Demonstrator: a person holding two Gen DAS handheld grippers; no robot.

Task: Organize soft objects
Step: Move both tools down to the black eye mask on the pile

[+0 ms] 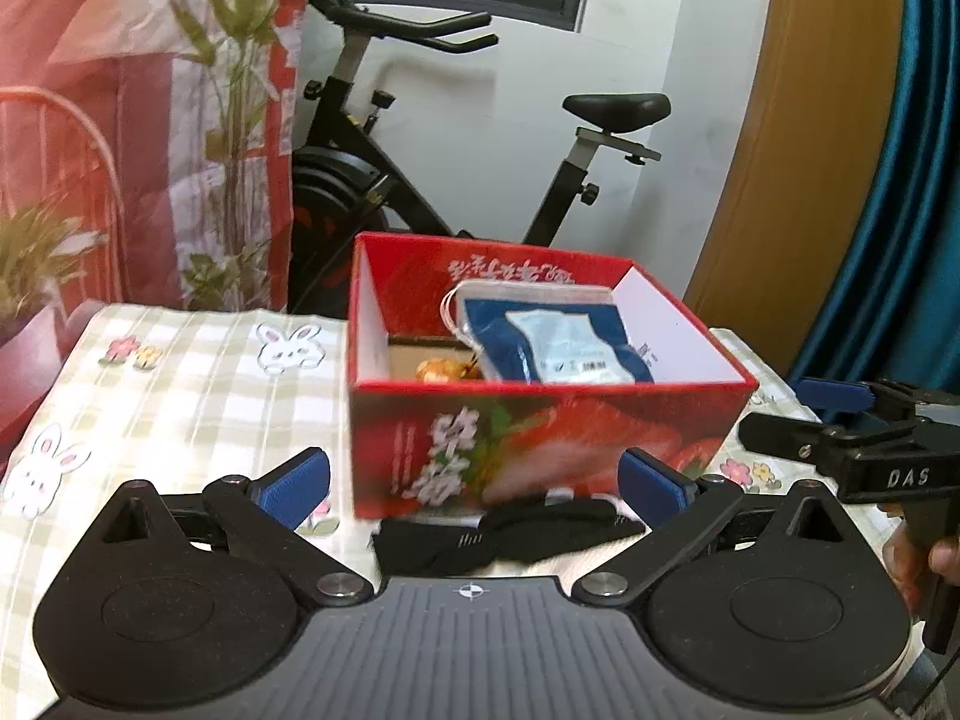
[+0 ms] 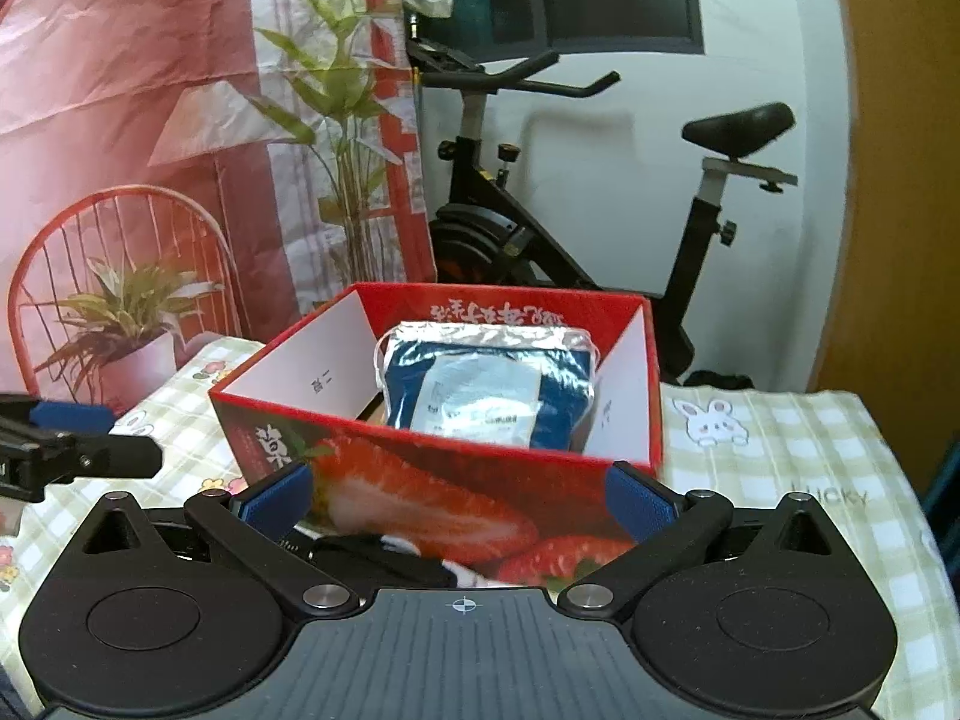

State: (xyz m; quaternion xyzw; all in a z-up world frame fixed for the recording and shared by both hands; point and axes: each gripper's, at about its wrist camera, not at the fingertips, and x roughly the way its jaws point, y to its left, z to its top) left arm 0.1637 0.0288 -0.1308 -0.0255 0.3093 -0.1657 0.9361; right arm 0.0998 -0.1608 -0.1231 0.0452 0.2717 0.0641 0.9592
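While both grippers hold nothing, jaws wide, the black sock point(image 1: 510, 534) lies crosswise at twelve o'clock of the left gripper point(image 1: 474, 480), touching the strawberry box point(image 1: 540, 438); the right gripper point(image 2: 459, 501) seems equally near.

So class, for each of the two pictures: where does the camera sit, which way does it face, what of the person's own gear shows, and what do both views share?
Left wrist view: sits on the left gripper, looking forward over the table at the red strawberry box; its open blue-padded fingers show, plus the right gripper at the right edge.
Right wrist view: sits on the right gripper, facing the same box from further right; the left gripper shows at the left edge.
Shared: the box, blue packet, black cloth, exercise bike, checked tablecloth.
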